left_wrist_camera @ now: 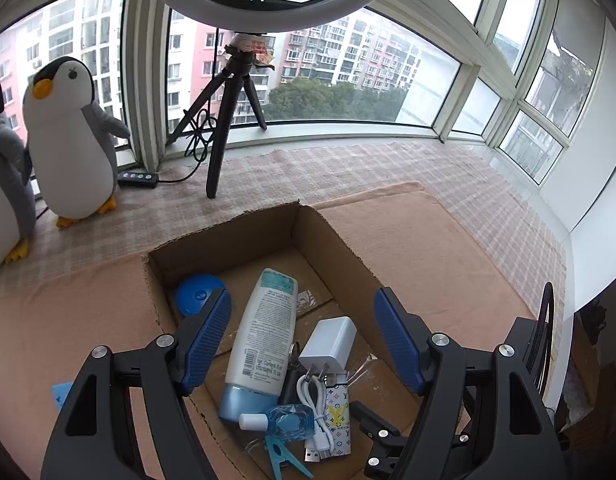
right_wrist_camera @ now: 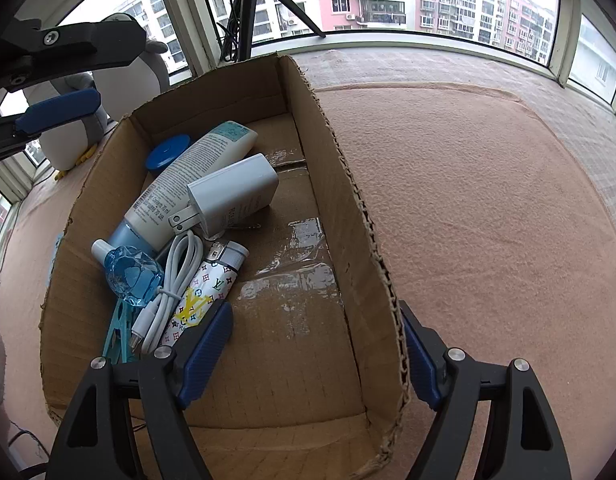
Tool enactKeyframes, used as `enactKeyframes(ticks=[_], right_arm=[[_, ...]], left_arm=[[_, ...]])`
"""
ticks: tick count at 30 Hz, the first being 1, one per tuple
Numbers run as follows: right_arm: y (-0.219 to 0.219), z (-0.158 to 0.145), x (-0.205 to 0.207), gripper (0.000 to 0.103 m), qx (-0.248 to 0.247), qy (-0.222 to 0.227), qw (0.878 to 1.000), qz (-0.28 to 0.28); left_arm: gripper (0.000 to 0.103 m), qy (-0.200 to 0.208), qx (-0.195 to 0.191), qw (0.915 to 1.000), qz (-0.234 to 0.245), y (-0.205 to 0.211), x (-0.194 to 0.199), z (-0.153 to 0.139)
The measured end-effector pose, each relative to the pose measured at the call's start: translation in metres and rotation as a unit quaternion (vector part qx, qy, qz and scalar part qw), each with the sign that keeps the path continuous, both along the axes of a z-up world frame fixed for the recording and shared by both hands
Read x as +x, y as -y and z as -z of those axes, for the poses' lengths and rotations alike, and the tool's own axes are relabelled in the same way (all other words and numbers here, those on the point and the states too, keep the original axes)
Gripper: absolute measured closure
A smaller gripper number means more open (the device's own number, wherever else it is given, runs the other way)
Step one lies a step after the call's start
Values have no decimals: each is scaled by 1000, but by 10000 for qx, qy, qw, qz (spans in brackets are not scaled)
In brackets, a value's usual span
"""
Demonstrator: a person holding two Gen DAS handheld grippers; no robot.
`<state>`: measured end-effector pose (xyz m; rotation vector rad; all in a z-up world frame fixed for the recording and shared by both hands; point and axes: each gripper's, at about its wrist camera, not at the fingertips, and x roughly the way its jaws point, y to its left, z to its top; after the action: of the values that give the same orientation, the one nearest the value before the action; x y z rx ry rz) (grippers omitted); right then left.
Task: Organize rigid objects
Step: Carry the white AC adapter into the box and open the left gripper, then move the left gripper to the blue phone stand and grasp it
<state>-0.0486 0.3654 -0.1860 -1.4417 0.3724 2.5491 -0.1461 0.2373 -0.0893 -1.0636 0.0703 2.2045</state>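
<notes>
Found the task's things already gathered in the cardboard box [left_wrist_camera: 235, 236]: lotion tube [left_wrist_camera: 263, 332], white charger [left_wrist_camera: 332, 344], blue round lid [left_wrist_camera: 195, 292], white cable [left_wrist_camera: 316, 408], patterned case [left_wrist_camera: 338, 416], small blue bottle [left_wrist_camera: 287, 420] and teal peg [left_wrist_camera: 281, 458], all heaped toward the left half. Judged the job close to finished. Spotted nothing loose on the peach mat [right_wrist_camera: 488, 200], save a pale blue scrap [left_wrist_camera: 61, 396] just outside the left wall, too hidden to name.

Saw the left gripper [left_wrist_camera: 303, 300] above the heap, jaws spread, grasping nothing, the tube below the gap and apart from both pads. Saw the right gripper [right_wrist_camera: 314, 320] released too, straddling the box's right wall: one finger inside, the other outside and close against the cardboard; could not tell whether touching.

Noted bare floor across the box's right half, so ample room for lowering there. Reckoned the ragged rim the likeliest snag. Left the tripod [left_wrist_camera: 227, 120] and plush penguin [left_wrist_camera: 71, 140] well apart, beyond the far wall.
</notes>
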Motion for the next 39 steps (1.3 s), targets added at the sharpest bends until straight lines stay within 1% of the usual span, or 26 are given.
enactKeyframes(ticks=[5,10,14,18,21,24,29,34,39], right_arm=[[0,0,0,27,0,-2,10000,1],[0,0,0,27,0,-2,10000,3],[0,0,0,27,2,1,10000,1],[0,0,0,27,4,0,10000,-1],[2,0,-1,27,6,3,10000,-9],[2,0,-1,27,5,0,10000,-6],[3,0,-2,27,6,0,10000,-4],[3,0,-1,27,9,3,10000,-10],[3,0,-1,27,7,0,10000,-4]], left_arm=[[29,-67,-38,10000,-17,1,2,-3],[29,-114,-86,9998,-144,16,3,-4],[29,-7,-130,9990,-420,40,-1,1],[29,115,-221,9963,-817,70,-7,8],[29,153,-373,9936,-1052,93,-8,16],[29,287,-460,9899,-1310,117,-10,25],[29,485,-582,9819,-1735,155,-13,40],[29,658,-639,9756,-1996,177,-14,57],[29,802,-751,9703,-2155,186,-17,75]])
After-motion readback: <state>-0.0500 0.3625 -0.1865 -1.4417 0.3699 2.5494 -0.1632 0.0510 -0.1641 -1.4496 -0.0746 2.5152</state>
